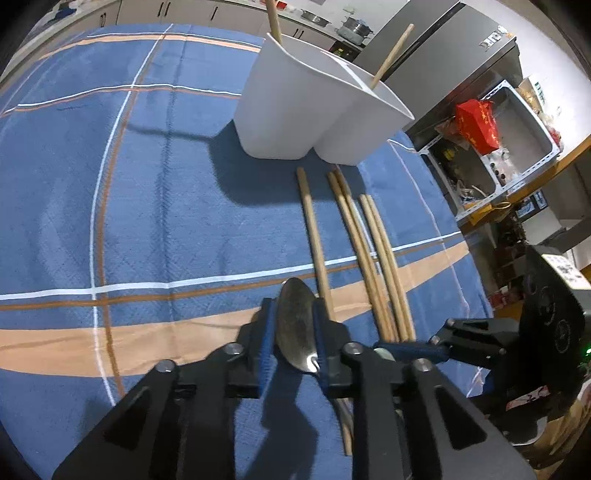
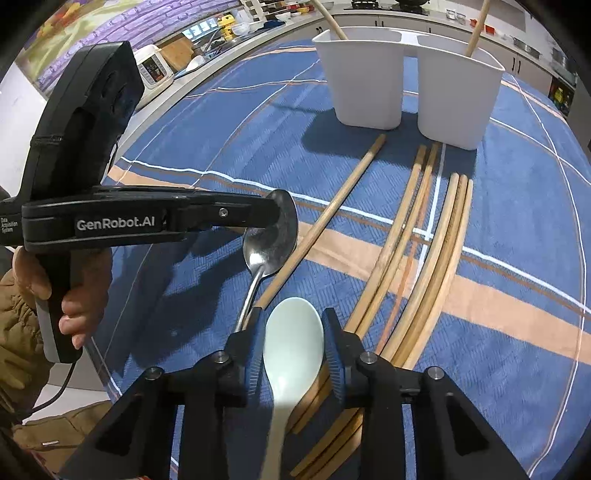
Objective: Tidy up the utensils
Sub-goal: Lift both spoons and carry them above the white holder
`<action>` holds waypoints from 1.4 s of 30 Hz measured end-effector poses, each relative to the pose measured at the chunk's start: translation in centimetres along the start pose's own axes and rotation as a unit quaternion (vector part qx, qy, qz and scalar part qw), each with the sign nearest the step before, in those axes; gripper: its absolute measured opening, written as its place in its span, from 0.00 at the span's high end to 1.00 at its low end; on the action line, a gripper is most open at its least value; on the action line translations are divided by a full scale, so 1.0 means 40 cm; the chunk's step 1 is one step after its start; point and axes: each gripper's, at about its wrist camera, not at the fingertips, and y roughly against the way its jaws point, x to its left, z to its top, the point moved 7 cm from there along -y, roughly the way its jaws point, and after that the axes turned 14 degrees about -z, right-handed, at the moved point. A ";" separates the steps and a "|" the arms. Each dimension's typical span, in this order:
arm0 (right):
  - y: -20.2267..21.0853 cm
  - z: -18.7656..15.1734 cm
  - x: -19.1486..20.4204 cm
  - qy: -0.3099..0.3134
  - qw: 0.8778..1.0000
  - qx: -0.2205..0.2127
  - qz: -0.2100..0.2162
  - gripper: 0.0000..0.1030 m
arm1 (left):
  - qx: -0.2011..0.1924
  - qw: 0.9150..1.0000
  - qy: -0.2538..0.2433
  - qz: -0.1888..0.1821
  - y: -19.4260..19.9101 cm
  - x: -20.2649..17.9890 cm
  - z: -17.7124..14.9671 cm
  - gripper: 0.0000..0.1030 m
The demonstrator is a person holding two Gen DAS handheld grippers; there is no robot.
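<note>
While chopsticks [image 1: 317, 236] lie beside, left tool [image 1: 295, 332] pinches metal spoon [image 1: 295, 325].

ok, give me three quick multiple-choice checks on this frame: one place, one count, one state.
1. Where is the bowl of the metal spoon?
A. in the white holder
B. between the fingers of the left gripper
C. off the table

2. How many chopsticks stand in the holder?
A. none
B. two
C. five

3. The holder is:
A. upright
B. tipped on its side
C. upside down

Key: 1 B, the blue pads flank the bowl. 2 B, one stick leans in each compartment. 3 A, its open rims face up.
</note>
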 end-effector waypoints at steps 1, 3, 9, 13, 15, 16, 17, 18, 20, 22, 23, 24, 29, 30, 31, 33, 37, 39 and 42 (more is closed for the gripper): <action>0.000 -0.001 -0.002 -0.003 1.000 0.000 0.002 0.85 | 0.001 1.000 0.002 -0.003 -0.003 -0.002 0.001 0.76; -0.003 -0.005 -0.006 -0.011 1.000 0.005 0.010 0.90 | 0.004 1.000 0.003 -0.004 -0.014 -0.006 0.003 0.76; 0.010 -0.027 -0.025 -0.033 0.999 0.007 0.021 0.95 | 0.008 1.000 -0.023 0.011 -0.039 -0.036 -0.005 0.97; 0.032 -0.039 -0.045 -0.043 0.999 0.001 0.018 0.95 | -0.013 1.000 -0.023 0.014 -0.022 -0.052 0.007 0.99; 0.039 -0.045 -0.052 -0.047 0.999 -0.001 0.019 0.95 | -0.019 1.000 -0.022 0.012 -0.015 -0.057 0.012 0.99; 0.040 -0.048 -0.055 -0.049 0.999 -0.001 0.019 0.95 | -0.022 1.000 -0.020 0.012 -0.012 -0.057 0.014 0.99; 0.042 -0.051 -0.058 -0.050 0.999 -0.002 0.018 0.95 | -0.022 1.000 -0.018 0.011 -0.012 -0.055 0.016 0.99; 0.044 -0.052 -0.060 -0.053 0.998 -0.003 0.017 0.95 | -0.022 1.000 -0.017 0.014 -0.011 -0.052 0.015 0.99; 0.053 -0.053 -0.062 -0.058 0.998 -0.007 0.017 0.95 | -0.023 0.999 -0.018 0.017 -0.009 -0.051 0.013 0.99; 0.066 -0.051 -0.067 -0.064 0.998 -0.013 0.019 0.95 | -0.029 0.999 -0.022 0.029 0.003 -0.053 0.011 0.99; 0.073 -0.047 -0.069 -0.066 0.997 -0.017 0.019 0.95 | -0.034 0.999 -0.024 0.033 0.010 -0.056 0.010 0.99; 0.083 -0.043 -0.071 -0.069 0.997 -0.022 0.019 0.95 | -0.039 0.998 -0.026 0.036 0.018 -0.059 0.010 0.99; 0.167 -0.046 -0.096 -0.078 0.995 -0.056 0.011 0.95 | -0.075 0.994 -0.050 0.069 0.085 -0.103 0.009 0.99; 0.184 -0.044 -0.101 -0.080 0.995 -0.065 0.008 0.95 | -0.083 0.992 -0.058 0.076 0.102 -0.117 0.008 0.99; 0.202 -0.042 -0.107 -0.085 0.994 -0.074 0.008 0.95 | -0.089 0.991 -0.064 0.081 0.117 -0.124 0.008 0.99; 0.236 -0.035 -0.123 -0.096 0.991 -0.090 0.008 0.95 | -0.109 0.987 -0.077 0.092 0.155 -0.153 0.009 0.99; 0.286 -0.007 -0.153 -0.121 0.985 -0.121 0.005 0.95 | -0.144 0.981 -0.084 0.096 0.230 -0.192 0.020 0.99; 0.320 0.015 -0.177 -0.135 0.981 -0.141 -0.002 0.95 | -0.162 0.978 -0.087 0.096 0.263 -0.212 0.035 0.99; 0.373 0.064 -0.207 -0.149 0.973 -0.173 -0.019 0.95 | -0.190 0.971 -0.102 0.104 0.316 -0.248 0.071 0.99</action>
